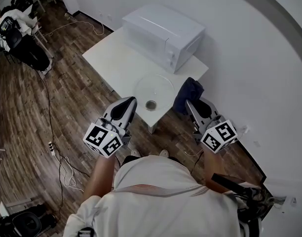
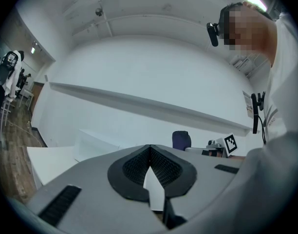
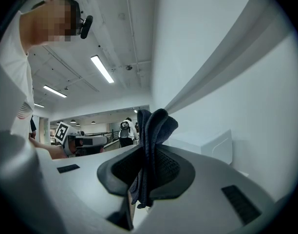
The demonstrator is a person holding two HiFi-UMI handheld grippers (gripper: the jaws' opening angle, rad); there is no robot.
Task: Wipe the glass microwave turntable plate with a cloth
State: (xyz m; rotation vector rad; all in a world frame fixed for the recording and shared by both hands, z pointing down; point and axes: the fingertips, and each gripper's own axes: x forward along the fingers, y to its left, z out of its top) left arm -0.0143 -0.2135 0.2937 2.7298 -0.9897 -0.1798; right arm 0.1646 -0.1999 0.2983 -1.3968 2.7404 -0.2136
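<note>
Person in a white shirt (image 1: 156, 191) stands at the table's near corner, both forearms bent up and fwd, one gripper per hand. The two are at about the same level, over the wood floor (image 1: 77, 98).

Left gripper (image 2: 149, 152): pads pressed together at the tips w/ nothing btwn them, nose aimed toward the table.

Right gripper (image 3: 148, 155): jaws clamped on a dark blue cloth (image 3: 156, 126), pinched mid-fold. A bunch sticks out past the tips and a tail hangs below the pads. The cloth is in the air off the table's right edge, not touching the plate.

The grippers are well apart, w/ the plate's near rim btwn them in the head view.

Next out is the white table (image 1: 111, 58). The glass turntable plate (image 1: 154, 89) lies flat on it by the front corner, outside the microwave and just in front of it. A small dark round piece (image 1: 151, 104) sits at the plate's near rim. Whether it's on the glass or beside it, can't tell.

Behind that is the white microwave (image 1: 163, 31), at the table's back by the wall. Its door looks shut, so the inside isn't visible.

Farther off, cables (image 1: 57, 152) trail across the floor, and in the bkgd someone sits in the far corner (image 1: 15, 26).
</note>
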